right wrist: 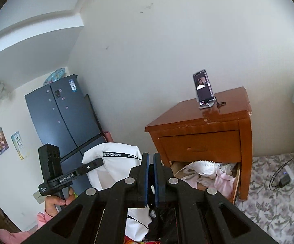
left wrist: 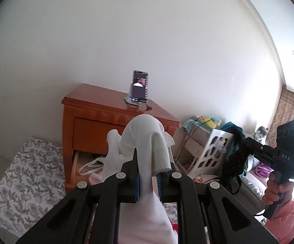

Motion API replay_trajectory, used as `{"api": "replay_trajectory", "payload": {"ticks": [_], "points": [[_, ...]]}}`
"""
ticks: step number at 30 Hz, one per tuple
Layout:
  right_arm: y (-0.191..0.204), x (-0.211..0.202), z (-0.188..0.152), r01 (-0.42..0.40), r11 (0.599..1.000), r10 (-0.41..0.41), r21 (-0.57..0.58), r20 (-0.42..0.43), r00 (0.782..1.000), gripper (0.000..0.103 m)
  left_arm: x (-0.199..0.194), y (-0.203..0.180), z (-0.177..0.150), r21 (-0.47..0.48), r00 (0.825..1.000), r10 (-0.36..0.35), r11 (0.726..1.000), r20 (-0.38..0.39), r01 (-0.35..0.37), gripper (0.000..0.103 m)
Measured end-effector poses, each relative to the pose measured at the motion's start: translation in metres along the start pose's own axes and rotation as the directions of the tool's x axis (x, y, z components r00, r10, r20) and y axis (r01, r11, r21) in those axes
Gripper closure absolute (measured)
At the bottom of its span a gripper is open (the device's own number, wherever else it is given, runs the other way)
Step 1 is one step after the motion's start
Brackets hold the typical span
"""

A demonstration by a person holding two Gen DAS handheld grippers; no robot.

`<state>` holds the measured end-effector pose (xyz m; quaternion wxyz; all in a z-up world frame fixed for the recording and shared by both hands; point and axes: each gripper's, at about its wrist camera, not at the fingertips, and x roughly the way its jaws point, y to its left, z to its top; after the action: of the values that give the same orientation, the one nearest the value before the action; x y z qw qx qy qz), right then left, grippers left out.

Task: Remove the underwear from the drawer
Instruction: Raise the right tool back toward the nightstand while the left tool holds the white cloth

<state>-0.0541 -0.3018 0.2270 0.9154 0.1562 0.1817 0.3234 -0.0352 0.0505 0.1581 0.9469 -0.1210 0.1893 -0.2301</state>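
the left gripper (right wrist: 94, 163) has "genrobot.ai" on its side. the white cloth (right wrist: 116, 162) it holds has "mindgr" upside down. the right gripper (left wrist: 246, 142) says "das".

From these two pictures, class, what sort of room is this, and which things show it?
Probably a lived-in bedroom: a wooden nightstand with its lower drawer open on clothes, a floral mattress, and a fridge alongside.

White walls (right wrist: 157, 50) rise ahead. A wooden nightstand (right wrist: 204, 126) stands beyond the tool (dark fridge (right wrist: 65, 118) far left). Floral bedding (right wrist: 273, 193) lies alongside.
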Motion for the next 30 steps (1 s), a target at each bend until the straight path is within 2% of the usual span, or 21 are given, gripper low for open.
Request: {"api": "replay_trajectory", "payload": {"ticks": [5, 9, 13, 18, 21, 25, 28, 30], "points": [[0.024, -0.013, -0.007, 0.000, 0.999, 0.000, -0.040, 0.009, 1.000, 0.098, -0.014, -0.011, -0.013, 0.024, 0.999, -0.035, 0.999, -0.014, 0.035, 0.090], [0.035, -0.018, -0.020, 0.012, 0.999, -0.011, -0.044, 0.007, 1.000, 0.098, -0.014, -0.019, -0.029, 0.025, 0.995, -0.071, 0.997, -0.068, 0.073, 0.090], [0.047, -0.020, -0.033, 0.024, 0.997, -0.024, -0.076, -0.007, 1.000, 0.098, -0.014, -0.029, -0.039, 0.065, 0.993, -0.066, 0.995, -0.098, 0.073, 0.089], [0.049, -0.015, -0.055, 0.100, 0.989, -0.106, -0.107, -0.051, 0.993, 0.098, -0.007, -0.026, -0.056, 0.086, 0.987, -0.034, 0.995, -0.160, 0.048, 0.089], [0.045, -0.008, -0.068, 0.136, 0.983, -0.148, -0.119, -0.096, 0.984, 0.098, 0.008, -0.024, -0.067, 0.098, 0.973, -0.012, 0.995, -0.229, 0.035, 0.088], [0.040, 0.008, -0.092, 0.147, 0.979, -0.170, -0.139, -0.172, 0.970, 0.098, 0.032, -0.026, -0.087, 0.131, 0.944, 0.004, 0.991, -0.331, 0.041, 0.087], [0.030, 0.033, -0.113, 0.161, 0.978, -0.195, -0.135, -0.289, 0.937, 0.098, 0.046, -0.028, -0.104, 0.163, 0.916, 0.020, 0.985, -0.400, 0.050, 0.085], [0.026, 0.046, -0.127, 0.160, 0.978, -0.197, -0.133, -0.351, 0.916, 0.097, 0.060, -0.024, -0.118, 0.176, 0.885, 0.039, 0.983, -0.464, 0.049, 0.083]]}}
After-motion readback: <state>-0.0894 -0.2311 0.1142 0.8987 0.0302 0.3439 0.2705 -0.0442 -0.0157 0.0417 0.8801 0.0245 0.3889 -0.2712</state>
